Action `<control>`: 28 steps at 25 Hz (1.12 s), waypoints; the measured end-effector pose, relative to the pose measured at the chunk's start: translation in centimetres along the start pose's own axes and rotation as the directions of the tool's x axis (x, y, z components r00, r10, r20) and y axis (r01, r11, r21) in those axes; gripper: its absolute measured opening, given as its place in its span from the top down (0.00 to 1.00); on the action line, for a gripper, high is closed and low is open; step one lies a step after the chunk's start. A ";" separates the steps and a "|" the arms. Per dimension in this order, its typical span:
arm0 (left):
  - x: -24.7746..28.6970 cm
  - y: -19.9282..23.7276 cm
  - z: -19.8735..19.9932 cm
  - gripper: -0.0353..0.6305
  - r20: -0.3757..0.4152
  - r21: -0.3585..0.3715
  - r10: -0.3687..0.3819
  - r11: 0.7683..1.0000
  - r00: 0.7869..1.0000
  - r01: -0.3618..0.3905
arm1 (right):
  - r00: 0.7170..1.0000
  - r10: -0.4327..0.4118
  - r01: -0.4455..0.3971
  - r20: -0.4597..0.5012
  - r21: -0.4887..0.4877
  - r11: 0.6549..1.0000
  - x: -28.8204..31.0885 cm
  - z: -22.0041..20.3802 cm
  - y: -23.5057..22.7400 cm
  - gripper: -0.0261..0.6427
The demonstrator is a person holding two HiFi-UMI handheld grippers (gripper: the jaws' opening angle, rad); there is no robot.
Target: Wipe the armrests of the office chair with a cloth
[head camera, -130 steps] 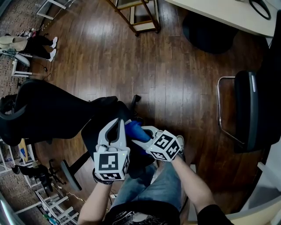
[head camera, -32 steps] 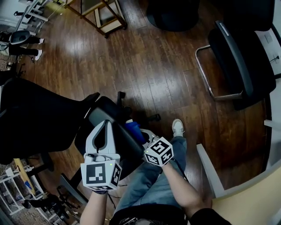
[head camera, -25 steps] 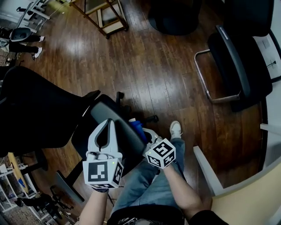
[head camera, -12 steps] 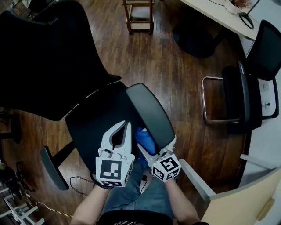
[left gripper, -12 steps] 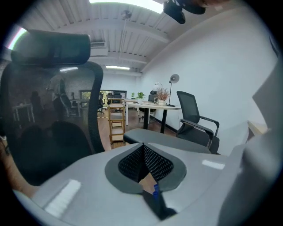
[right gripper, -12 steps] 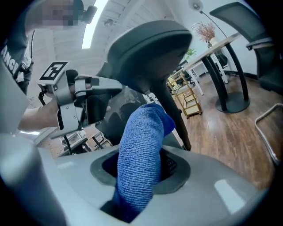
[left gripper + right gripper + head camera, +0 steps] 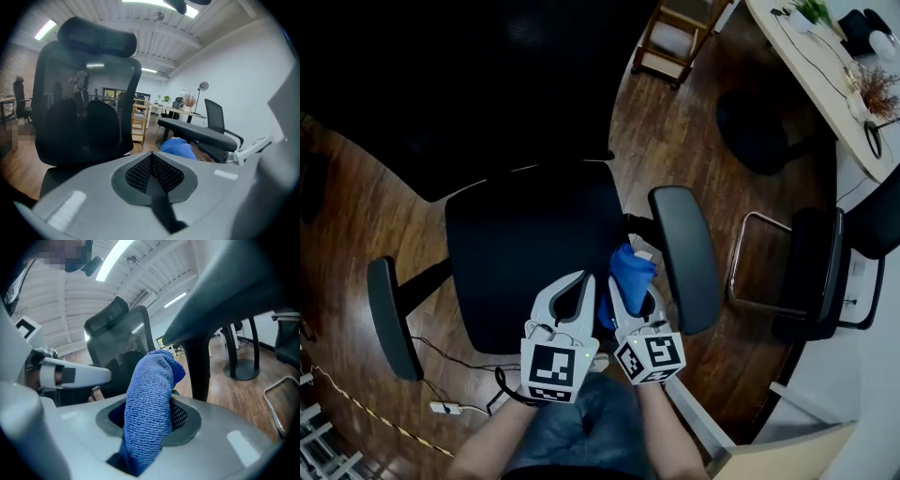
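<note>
head view: down onto black office chair (image 7: 534, 253) on wooden floor (image 7: 675, 141), second chair (image 7: 820, 272) at the right, table (image 7: 811, 80) in top right corner. right armrest (image 7: 686, 258) in plain sight, left armrest (image 7: 389, 314) well apart. left gripper (image 7: 583, 281) over seat edge, jaws together on nothing. right gripper (image 7: 621, 295) clamped on blue cloth (image 7: 630, 270); cloth sticking out past the jaws, just beside inner edge of right armrest, contact unclear. compared with half a second before: armrest further right, less slanted.
</note>
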State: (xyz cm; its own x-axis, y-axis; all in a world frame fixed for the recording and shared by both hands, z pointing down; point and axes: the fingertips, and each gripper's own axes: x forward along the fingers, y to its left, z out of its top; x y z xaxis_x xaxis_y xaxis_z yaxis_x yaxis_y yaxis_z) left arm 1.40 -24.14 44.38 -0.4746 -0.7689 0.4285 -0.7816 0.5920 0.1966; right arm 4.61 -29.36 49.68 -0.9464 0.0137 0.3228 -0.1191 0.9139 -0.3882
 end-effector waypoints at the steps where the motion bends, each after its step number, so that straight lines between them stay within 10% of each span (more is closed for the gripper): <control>1: -0.1 0.2 -0.5 0.94 0.003 -0.005 -0.001 1.000 1.000 0.001 | 1.000 -0.017 0.017 0.015 -0.016 1.000 0.6 0.2 -0.5 0.75; 13: -0.5 2.4 -3.3 0.94 0.034 -0.038 0.023 0.999 0.999 -0.022 | 0.957 -0.220 0.231 0.191 -0.034 0.972 2.0 1.8 -4.9 0.75; 28: 1.6 4.9 -5.1 0.94 0.037 -0.060 0.053 0.997 0.998 -0.051 | 0.982 -0.187 0.184 0.014 0.132 0.974 7.7 -5.7 -7.4 0.75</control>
State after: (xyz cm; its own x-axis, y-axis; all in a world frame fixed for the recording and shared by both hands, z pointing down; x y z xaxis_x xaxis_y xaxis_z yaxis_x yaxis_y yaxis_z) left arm -1.14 -21.21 50.55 -0.5300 -0.7448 0.4054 -0.7309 0.6436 0.2270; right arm -0.05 -33.71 59.91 -0.9116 -0.1633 0.3773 -0.3295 0.8390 -0.4330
